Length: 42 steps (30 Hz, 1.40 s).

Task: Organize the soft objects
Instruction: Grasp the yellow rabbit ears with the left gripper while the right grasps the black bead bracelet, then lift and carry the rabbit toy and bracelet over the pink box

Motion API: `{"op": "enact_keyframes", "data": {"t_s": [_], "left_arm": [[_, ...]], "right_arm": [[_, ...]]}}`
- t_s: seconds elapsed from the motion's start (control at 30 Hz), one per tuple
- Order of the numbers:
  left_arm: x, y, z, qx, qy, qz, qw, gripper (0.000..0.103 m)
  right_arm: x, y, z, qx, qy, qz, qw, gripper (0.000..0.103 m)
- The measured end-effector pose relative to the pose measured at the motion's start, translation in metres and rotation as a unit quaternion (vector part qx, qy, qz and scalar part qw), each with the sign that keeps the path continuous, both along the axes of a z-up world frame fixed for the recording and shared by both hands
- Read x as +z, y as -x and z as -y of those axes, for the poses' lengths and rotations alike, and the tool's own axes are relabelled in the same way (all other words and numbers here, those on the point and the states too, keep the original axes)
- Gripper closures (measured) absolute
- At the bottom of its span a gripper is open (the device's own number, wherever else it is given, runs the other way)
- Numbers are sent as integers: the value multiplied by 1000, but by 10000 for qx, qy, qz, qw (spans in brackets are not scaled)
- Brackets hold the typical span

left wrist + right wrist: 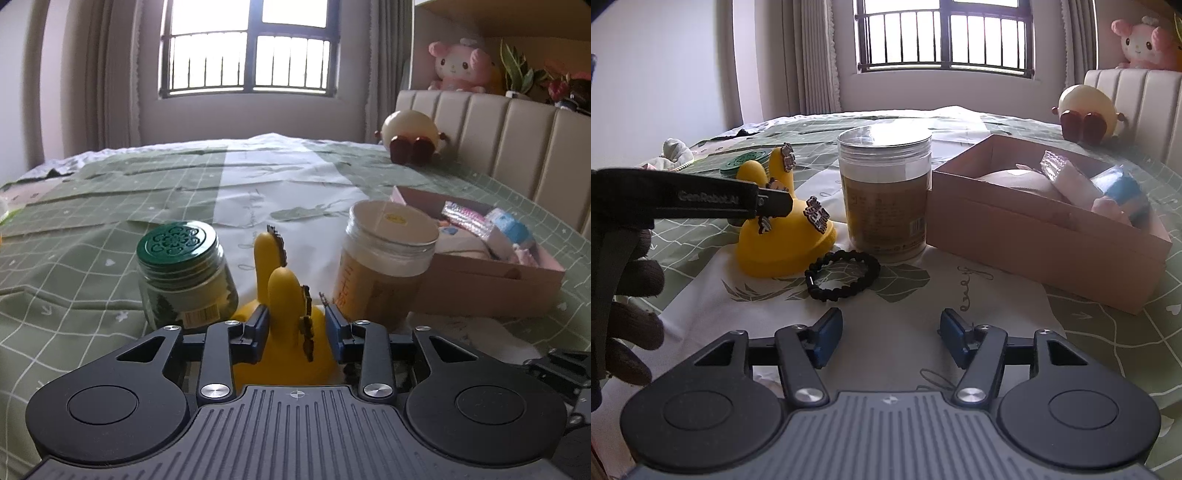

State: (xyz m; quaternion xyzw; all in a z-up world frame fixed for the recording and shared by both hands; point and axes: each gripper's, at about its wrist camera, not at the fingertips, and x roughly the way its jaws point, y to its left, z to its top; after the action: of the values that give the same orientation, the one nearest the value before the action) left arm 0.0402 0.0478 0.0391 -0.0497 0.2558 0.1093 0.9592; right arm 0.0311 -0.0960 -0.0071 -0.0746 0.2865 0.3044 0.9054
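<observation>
On the bed, left wrist view: left gripper (296, 328), jaws partly open around the near ear of a yellow rabbit-eared toy (284, 317). The left pad lies against the ear or just beside it; a gap shows at the right pad, so no firm hold is judged. The toy stands on the green checked bedspread (92, 236) between a green-lidded jar (184, 273) and a tall clear jar (384, 258); a pink cardboard box (491, 277), already holding soft items, sits just past the tall jar.
Risk: with both jars close on either side, a sideways swing of the gripper could knock one over. The small charms pinned to the ears could snag a pad and drag the toy askew.

Right wrist view: right gripper (891, 338), jaws standing well apart, nothing between them, above the white print of the bedspread. Black braided hair tie (843, 275) lies ahead, touching the toy's base and just beside the tall jar. Left gripper reaches across at the left, a gloved hand (635, 314) behind it.
Risk: the thin, flat tie could slip the pads, or they could pinch bedspread fabric instead; reaching for it crowds the left gripper at the toy.
</observation>
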Motion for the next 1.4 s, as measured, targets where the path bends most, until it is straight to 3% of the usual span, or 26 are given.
{"op": "enact_keyframes", "data": {"t_s": [0.13,0.33,0.57,0.67,0.73,0.9,0.97,1.1,1.27,1.4], "left_arm": [[-2,0,-9,-52,207,67,9997,69],[-10,9,-33,-150,1013,166,9946,80],[9,50,-42,-309,792,670,9941,84],[17,76,-53,-234,626,823,9944,84],[21,94,-63,-168,602,912,9939,84],[20,117,-84,107,576,932,9939,84],[16,119,-91,150,656,882,9938,84],[6,115,-97,171,881,619,9940,83],[-1,106,-96,107,1053,493,9932,79],[-4,100,-92,209,1020,359,9939,79]], "right_arm": [[-1,-1,0,8,-5,-11,10000,42],[-1,0,-4,16,75,4,10000,41],[19,10,-30,456,485,465,9967,41],[27,10,-46,638,618,445,9951,42],[27,6,-56,649,705,398,9946,45],[19,-7,-76,654,891,104,9938,68],[15,-11,-84,661,1009,-138,9926,72],[14,-6,-90,705,1122,-133,9911,86],[16,3,-92,811,1217,-175,9891,95],[18,9,-93,910,1223,-210,9881,96]]}}
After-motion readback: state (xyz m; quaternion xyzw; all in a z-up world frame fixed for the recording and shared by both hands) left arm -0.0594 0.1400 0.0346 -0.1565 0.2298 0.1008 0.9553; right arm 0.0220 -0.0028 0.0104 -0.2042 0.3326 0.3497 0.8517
